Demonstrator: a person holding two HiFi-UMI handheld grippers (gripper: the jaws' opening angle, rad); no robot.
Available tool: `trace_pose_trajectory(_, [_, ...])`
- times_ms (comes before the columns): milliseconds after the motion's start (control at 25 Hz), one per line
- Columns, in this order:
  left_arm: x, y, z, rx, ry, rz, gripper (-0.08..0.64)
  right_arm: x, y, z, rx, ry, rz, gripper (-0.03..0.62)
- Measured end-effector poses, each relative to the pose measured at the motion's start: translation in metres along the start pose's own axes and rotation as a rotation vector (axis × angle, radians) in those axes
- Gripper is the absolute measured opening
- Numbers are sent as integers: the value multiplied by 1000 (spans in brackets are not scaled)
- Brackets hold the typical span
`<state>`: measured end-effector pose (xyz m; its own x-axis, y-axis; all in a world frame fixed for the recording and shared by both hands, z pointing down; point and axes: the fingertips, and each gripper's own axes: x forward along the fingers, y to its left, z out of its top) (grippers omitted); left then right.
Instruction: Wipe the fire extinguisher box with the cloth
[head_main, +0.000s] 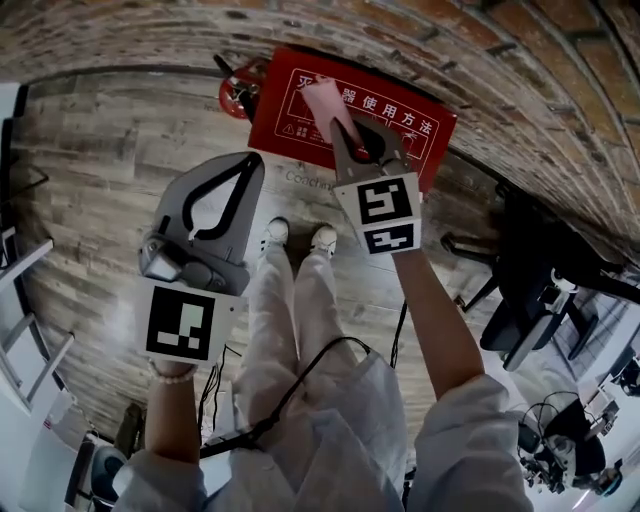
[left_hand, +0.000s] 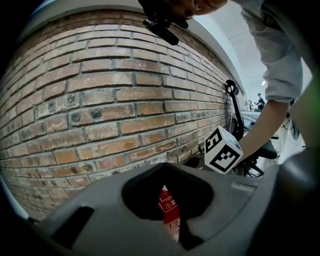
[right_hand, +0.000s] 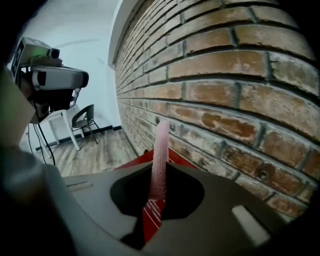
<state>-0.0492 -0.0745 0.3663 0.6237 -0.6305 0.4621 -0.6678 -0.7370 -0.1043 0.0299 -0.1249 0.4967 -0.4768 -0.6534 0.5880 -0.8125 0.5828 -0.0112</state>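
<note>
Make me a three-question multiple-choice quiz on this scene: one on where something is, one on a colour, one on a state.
1. Where is the box?
A. on a chair
B. at the foot of the brick wall
C. on a table

2. What colour is the cloth?
A. blue
B. green
C. pink

3. How is the right claw?
A. shut on the cloth
B. open and empty
C. shut on nothing

Answers:
1 B: the red box lies on the floor beside the wall.
2 C: the cloth is pale pink.
3 A: the right claw pinches the cloth, which sticks out over the box.
</note>
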Motion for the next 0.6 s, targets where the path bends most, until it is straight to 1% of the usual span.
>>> trace_pose_trajectory(160, [-6, 11, -9, -27, 5, 23, -3, 26, 40, 13, -7, -7, 79, 17])
trace_pose_trajectory(320, [-14, 21, -17, -36, 14, 41, -3, 50, 68, 22, -2, -10, 124, 17])
trace_pose_trajectory(440, [-18, 26, -23, -48, 23, 54, -3, 66, 81, 19, -7, 7, 135, 17])
trace_pose_trajectory(600, [-20, 28, -27, -55, 29, 59, -3, 83, 84, 5, -38, 59, 110, 17])
